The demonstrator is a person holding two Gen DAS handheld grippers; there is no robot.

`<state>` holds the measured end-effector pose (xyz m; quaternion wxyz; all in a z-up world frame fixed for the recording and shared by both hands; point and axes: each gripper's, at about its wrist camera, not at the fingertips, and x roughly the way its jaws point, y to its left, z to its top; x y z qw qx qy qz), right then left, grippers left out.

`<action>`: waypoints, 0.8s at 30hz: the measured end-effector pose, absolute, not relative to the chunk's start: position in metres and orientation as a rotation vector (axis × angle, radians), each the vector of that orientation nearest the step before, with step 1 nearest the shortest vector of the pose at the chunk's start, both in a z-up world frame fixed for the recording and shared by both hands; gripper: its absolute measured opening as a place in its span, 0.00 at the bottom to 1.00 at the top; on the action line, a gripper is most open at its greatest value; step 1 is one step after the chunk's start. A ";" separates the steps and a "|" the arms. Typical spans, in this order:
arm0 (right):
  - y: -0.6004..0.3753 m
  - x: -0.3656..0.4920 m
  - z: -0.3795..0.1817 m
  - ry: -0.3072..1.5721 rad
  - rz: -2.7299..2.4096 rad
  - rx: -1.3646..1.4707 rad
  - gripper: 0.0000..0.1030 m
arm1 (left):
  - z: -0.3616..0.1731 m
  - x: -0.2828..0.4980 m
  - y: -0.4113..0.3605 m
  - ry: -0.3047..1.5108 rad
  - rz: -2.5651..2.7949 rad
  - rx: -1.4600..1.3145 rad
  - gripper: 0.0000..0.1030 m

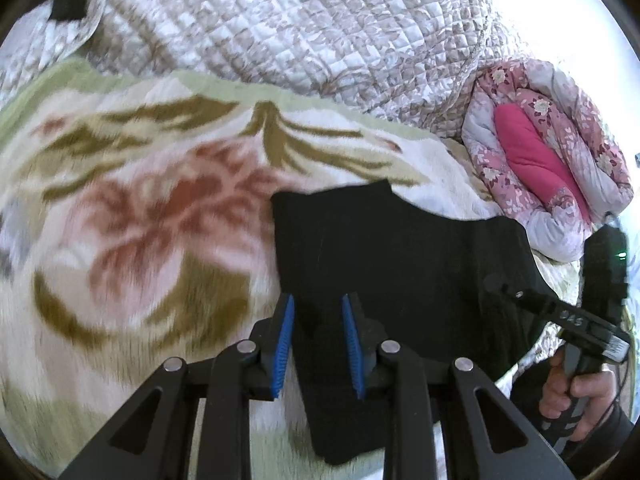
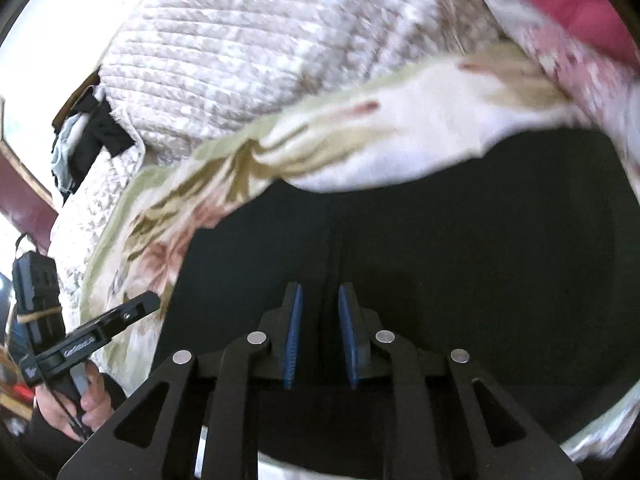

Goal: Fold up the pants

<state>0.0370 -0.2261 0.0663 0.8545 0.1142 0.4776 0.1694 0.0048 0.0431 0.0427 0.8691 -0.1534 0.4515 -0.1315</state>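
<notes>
Mid-fold. Black pants [image 1: 400,248] flat under left tongs [image 1: 318,346] and right tongs [image 2: 319,336], both narrowly open, empty. Next: pinch an edge, fold over.

**Inventory count**

We count one pair of black pants [image 1: 400,256], one floral fleece blanket [image 1: 132,216], one quilted bedspread [image 1: 288,28] and one rolled pink floral quilt [image 1: 556,152]. We record two grippers, the left gripper [image 1: 318,300] and the right gripper [image 2: 319,290], each with two blue finger pads [image 1: 285,344].
</notes>
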 end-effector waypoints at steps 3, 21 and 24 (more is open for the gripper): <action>-0.209 0.052 0.061 1.028 0.404 0.180 0.19 | 0.044 0.024 0.032 0.944 -0.286 -0.291 0.27; -0.206 0.020 0.051 1.058 0.386 0.069 0.18 | 0.027 0.024 0.003 0.960 -0.306 -0.200 0.27; -0.207 -0.012 0.041 1.050 0.378 -0.007 0.23 | 0.026 -0.013 -0.002 0.966 -0.339 -0.208 0.27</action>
